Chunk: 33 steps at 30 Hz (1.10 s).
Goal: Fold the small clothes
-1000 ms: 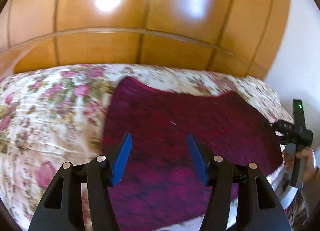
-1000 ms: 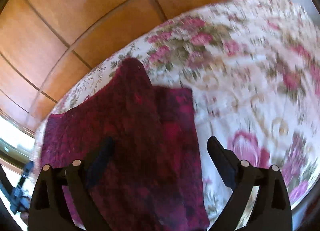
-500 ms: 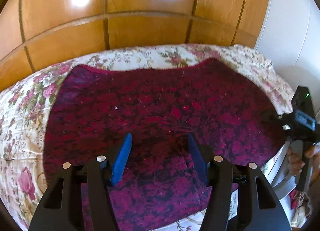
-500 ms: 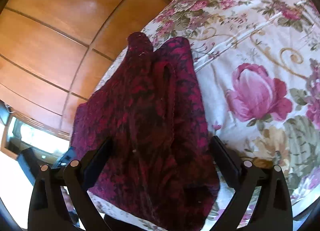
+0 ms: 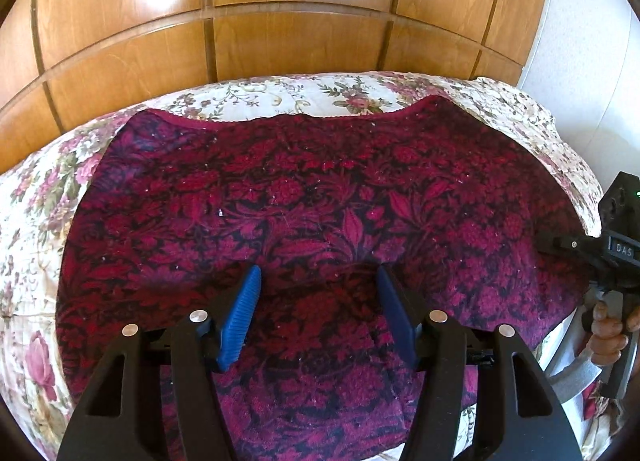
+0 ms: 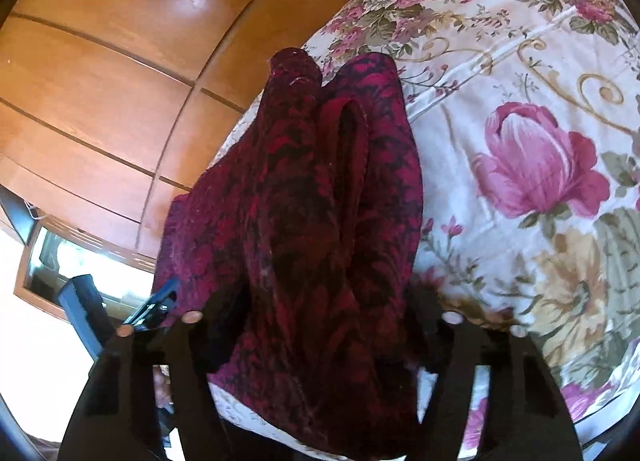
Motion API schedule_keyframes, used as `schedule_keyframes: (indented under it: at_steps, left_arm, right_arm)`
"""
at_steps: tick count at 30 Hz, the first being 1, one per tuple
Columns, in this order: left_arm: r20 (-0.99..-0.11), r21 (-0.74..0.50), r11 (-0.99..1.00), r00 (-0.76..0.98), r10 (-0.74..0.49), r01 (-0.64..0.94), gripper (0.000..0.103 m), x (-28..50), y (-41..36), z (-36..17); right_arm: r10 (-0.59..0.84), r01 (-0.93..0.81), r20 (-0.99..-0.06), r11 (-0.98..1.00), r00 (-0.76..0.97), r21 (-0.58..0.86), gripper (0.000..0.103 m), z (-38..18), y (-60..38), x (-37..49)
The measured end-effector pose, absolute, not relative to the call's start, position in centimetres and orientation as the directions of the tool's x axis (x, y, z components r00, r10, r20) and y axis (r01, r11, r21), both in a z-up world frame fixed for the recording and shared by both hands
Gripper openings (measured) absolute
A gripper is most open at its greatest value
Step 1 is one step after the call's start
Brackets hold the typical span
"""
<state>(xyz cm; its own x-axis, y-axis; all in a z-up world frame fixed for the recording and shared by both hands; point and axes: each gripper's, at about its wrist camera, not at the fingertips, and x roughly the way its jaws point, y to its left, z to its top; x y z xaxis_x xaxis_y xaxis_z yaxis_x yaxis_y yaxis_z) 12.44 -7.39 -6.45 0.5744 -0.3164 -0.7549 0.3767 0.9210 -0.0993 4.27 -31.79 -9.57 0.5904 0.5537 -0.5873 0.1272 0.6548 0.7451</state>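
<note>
A dark red, flower-patterned knit cloth [image 5: 320, 189] lies spread on a floral bedspread [image 5: 280, 97]. My left gripper [image 5: 320, 293] hangs over the cloth's near part. Its blue pads stand apart and nothing is pinched between them. My right gripper [image 6: 324, 325] is at the cloth's right end, where the fabric [image 6: 320, 181] is bunched into a raised ridge. Its jaws are closing on that bunch, which fills the gap and touches both fingers. From the left wrist view the right gripper [image 5: 560, 241] shows at the cloth's right edge, held by a hand [image 5: 608, 329].
Glossy wooden panels [image 5: 280, 41] rise right behind the bed. A white wall [image 5: 580, 41] stands at the right. The bedspread [image 6: 520, 81] stretches bare beyond the cloth in the right wrist view. A bright window [image 6: 80, 261] shows low on the left there.
The left gripper slid over the cloth's middle and sank closer, pads unchanged. The right gripper dropped toward the cloth's end and its wide jaws narrowed onto the bunched fabric.
</note>
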Motion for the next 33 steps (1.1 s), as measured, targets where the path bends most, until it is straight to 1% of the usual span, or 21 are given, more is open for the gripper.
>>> schedule_keyframes:
  at_steps: [2, 5, 10, 14, 17, 22, 24, 27, 29, 32, 33]
  left_arm:
    - [-0.756, -0.110, 0.919, 0.569, -0.324, 0.378, 0.058, 12.7, -7.3, -6.6]
    - [-0.756, -0.145, 0.917, 0.556, -0.346, 0.372, 0.058, 12.9, -6.8, -6.7]
    - [-0.751, -0.216, 0.906, 0.531, -0.393, 0.365, 0.058, 13.4, -6.1, -6.8]
    - [-0.729, -0.312, 0.882, 0.507, -0.460, 0.352, 0.058, 13.9, -4.9, -6.8]
    - [-0.690, -0.412, 0.846, 0.490, -0.533, 0.339, 0.058, 14.3, -3.4, -6.8]
    - [-0.616, -0.534, 0.784, 0.489, -0.617, 0.317, 0.058, 14.1, 0.0, -6.0]
    - [-0.587, -0.586, 0.761, 0.501, -0.636, 0.278, 0.058, 13.8, 2.4, -5.8]
    - [-0.545, -0.633, 0.740, 0.548, -0.635, 0.228, 0.058, 12.9, 6.2, -5.2]
    - [-0.546, -0.637, 0.741, 0.554, -0.628, 0.212, 0.058, 12.2, 7.5, -5.3]
    - [-0.560, -0.643, 0.739, 0.535, -0.633, 0.202, 0.050, 11.5, 8.4, -6.3]
    - [-0.550, -0.668, 0.719, 0.522, -0.652, 0.193, 0.050, 11.6, 8.9, -6.9]
  right_arm:
    - [0.556, 0.123, -0.578, 0.648, 0.597, 0.751, 0.053, -9.1, -31.4, 4.3]
    - [0.562, 0.111, -0.557, 0.636, 0.611, 0.763, 0.049, -8.0, -30.9, 4.0]
    - [0.586, 0.032, -0.507, 0.634, 0.632, 0.773, 0.044, -4.7, -28.9, 4.2]
    - [0.622, -0.053, -0.467, 0.633, 0.628, 0.773, 0.043, -2.1, -25.8, 5.2]
    - [0.645, -0.103, -0.457, 0.638, 0.613, 0.763, 0.043, -0.7, -22.8, 6.6]
    - [0.656, -0.163, -0.464, 0.664, 0.595, 0.730, 0.043, 1.0, -18.7, 8.4]
    - [0.650, -0.182, -0.479, 0.685, 0.591, 0.705, 0.042, 1.6, -17.3, 8.9]
    - [0.621, -0.204, -0.516, 0.733, 0.590, 0.649, 0.042, 2.4, -15.6, 8.9]
    - [0.601, -0.218, -0.538, 0.761, 0.591, 0.611, 0.042, 3.0, -14.3, 8.8]
    - [0.588, -0.249, -0.557, 0.785, 0.586, 0.567, 0.042, 3.4, -12.6, 8.5]
    - [0.587, -0.263, -0.561, 0.790, 0.583, 0.553, 0.042, 3.5, -12.0, 8.2]
